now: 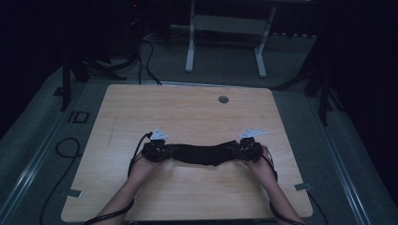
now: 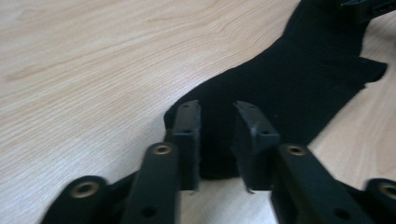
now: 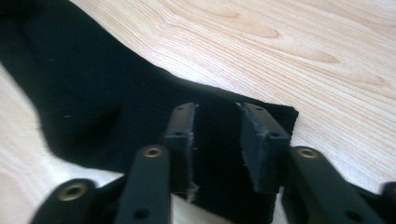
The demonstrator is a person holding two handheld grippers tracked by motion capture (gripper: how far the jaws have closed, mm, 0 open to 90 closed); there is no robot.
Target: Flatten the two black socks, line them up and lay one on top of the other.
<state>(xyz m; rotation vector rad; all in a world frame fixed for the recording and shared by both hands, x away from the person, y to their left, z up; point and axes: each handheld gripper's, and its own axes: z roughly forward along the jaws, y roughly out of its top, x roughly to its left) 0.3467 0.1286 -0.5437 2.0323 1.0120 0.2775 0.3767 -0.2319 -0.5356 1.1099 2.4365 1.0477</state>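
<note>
Wood table w/ grey grommet; white desk frame behind.

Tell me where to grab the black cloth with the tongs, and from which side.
Take the black cloth by its two short ends, each from its own outer side. It lies flat as a long strip across the wooden table, so the ends are the free edges. The left tongs and right tongs already stand open over those ends.

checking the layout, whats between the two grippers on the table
A black cloth lies flat on the wooden table, spanning from the left gripper to the right gripper, as the high view shows.
</note>
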